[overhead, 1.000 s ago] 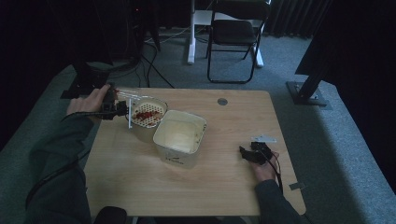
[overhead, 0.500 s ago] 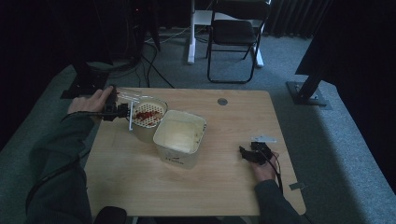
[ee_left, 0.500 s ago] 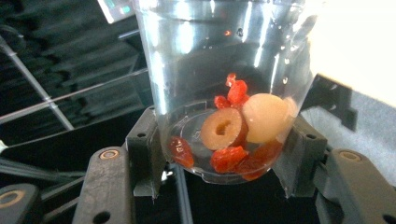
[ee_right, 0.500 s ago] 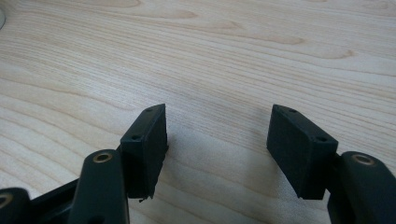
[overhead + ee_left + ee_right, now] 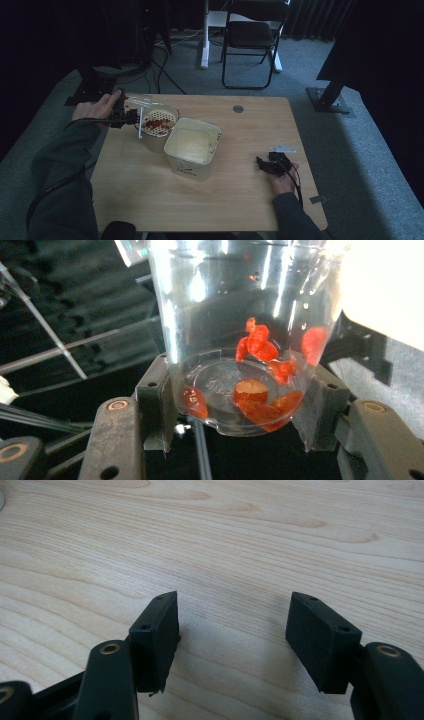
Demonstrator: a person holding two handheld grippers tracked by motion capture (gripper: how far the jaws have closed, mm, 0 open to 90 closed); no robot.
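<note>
Cup (image 5: 240,340) w/ red bits (image 5: 257,390) is squeezed by left gripper (image 5: 240,410), mid frame. Right gripper (image 5: 232,640), bottom of frame, jaws apart over bare table (image 5: 250,540).

A clear, glossy plastic cup (image 5: 240,340) holds wet-looking red pieces (image 5: 257,342). Matt black plastic pads of the left gripper (image 5: 239,412) clamp it. Just beside the cup, a perforated colander (image 5: 159,120) and a smooth cream tub (image 5: 192,146) sit on the pale, matt wood-grain table (image 5: 235,197).
</note>
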